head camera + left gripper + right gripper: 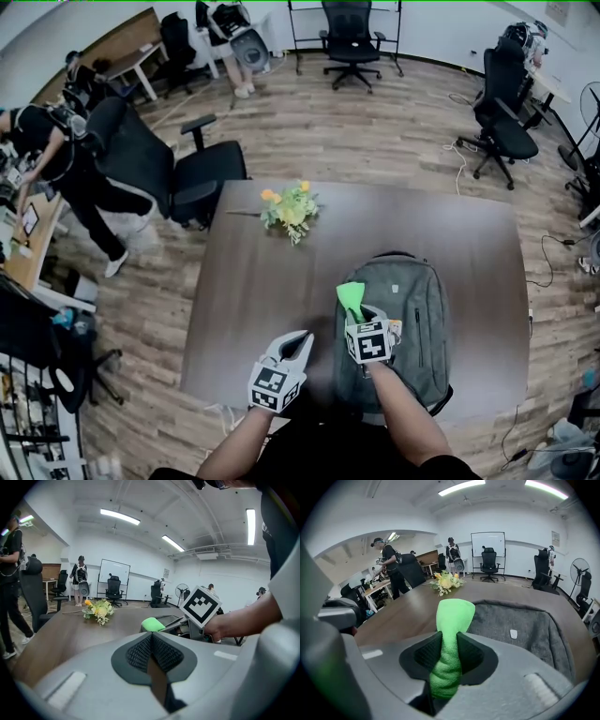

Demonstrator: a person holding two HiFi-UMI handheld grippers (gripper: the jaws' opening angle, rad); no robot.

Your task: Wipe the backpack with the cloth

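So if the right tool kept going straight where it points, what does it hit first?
Probably the flower bunch: it sits dead ahead past the green cloth in the right tool, across the table. Pitch is unclear; it could touch table first.

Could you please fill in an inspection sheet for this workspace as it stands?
Surface: dark brown table, on a wood floor.
Job's things: grey backpack lying flat on the table's right part; green cloth held over its left side, contact unclear.
Clutter: bunch of flowers toward the far edge.
Grippers: left tool shut, empty, above the table; right tool shut on the cloth.
Cables: loose cable on the floor beyond the table.
Surroundings: office chairs; a person at a desk, left.
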